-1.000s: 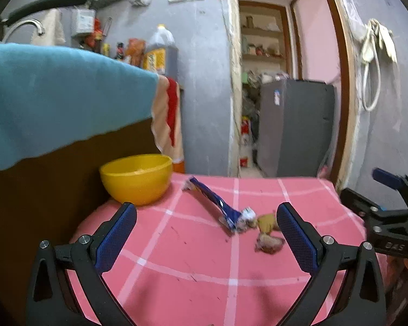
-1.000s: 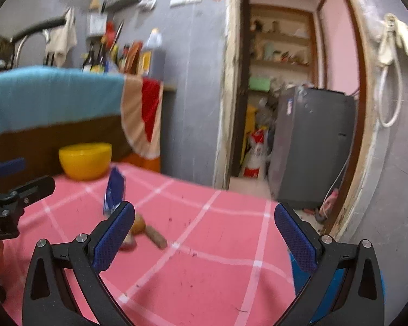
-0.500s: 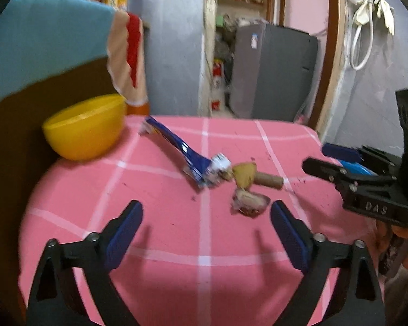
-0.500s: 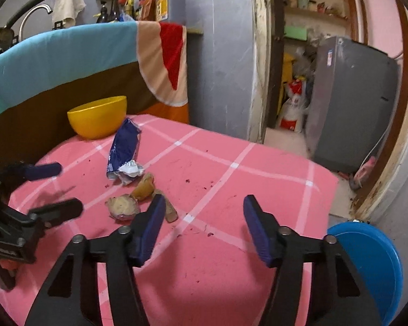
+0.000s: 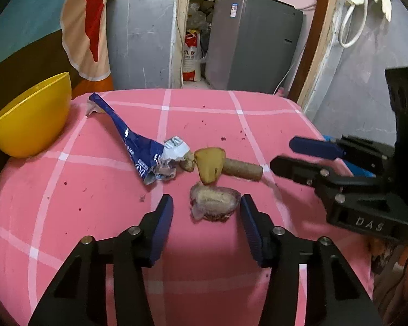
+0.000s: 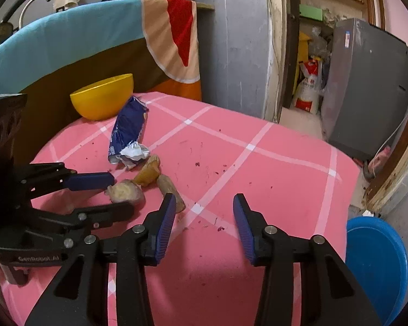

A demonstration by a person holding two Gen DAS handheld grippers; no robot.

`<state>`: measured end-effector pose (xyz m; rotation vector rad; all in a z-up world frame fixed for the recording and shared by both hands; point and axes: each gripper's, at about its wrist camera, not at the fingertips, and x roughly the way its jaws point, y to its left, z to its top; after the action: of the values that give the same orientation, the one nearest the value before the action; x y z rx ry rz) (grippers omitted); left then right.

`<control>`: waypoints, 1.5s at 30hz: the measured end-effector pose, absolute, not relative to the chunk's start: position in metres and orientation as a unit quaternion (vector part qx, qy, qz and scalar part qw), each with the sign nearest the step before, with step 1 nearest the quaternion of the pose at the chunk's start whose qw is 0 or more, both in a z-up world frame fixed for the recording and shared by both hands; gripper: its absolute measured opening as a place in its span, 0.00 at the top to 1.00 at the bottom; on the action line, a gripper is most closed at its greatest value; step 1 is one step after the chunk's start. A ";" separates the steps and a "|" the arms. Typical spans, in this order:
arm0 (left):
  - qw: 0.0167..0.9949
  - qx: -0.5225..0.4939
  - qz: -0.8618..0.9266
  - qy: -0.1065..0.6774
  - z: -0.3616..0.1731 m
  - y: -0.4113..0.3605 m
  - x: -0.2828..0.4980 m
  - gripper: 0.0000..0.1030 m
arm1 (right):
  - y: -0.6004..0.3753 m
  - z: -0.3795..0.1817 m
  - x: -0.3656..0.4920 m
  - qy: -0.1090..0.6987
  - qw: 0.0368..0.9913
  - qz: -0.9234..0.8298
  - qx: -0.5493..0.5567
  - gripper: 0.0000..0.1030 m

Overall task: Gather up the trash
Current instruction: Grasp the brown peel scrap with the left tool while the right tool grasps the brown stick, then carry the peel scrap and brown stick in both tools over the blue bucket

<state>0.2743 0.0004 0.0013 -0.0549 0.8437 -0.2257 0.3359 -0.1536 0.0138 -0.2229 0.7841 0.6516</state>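
A smooth yellow bowl [image 5: 30, 125] sits at the left edge of the pink checked cloth [image 5: 95, 217]. Next comes a crumpled blue foil wrapper [image 5: 134, 146], then a yellowish wedge [image 5: 209, 164], a brown cylindrical stub [image 5: 242, 169] and a wrinkled peel [image 5: 213, 202]. The left gripper [image 5: 205, 218] is low over the cloth, its jaws apart on either side of the peel without touching it. The right gripper [image 6: 202, 218] reaches in level from the right, released, with its left finger beside the stub.
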 end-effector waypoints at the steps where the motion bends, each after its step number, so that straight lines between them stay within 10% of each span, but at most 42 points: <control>1: 0.905 -0.032 -0.113 0.408 0.001 0.002 0.274 0.65 | -0.154 0.013 0.337 0.377 0.866 0.312 -0.105 0.61; 13: 0.907 -0.061 -0.095 0.406 0.008 0.018 0.271 0.73 | -0.124 0.003 0.343 0.414 0.833 0.339 -0.142 0.65; 20: 0.901 -0.064 -0.101 0.417 0.007 0.020 0.271 0.72 | -0.114 -0.001 0.339 0.419 0.825 0.345 -0.159 0.86; 45: 0.927 0.004 -0.112 0.358 0.013 -0.018 0.248 0.76 | -0.182 0.017 0.284 0.331 0.892 0.302 -0.066 0.87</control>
<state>0.2484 -0.0179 0.0134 0.0090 0.7346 -0.2299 0.2839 -0.1821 0.0169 -0.1362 0.6872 0.6265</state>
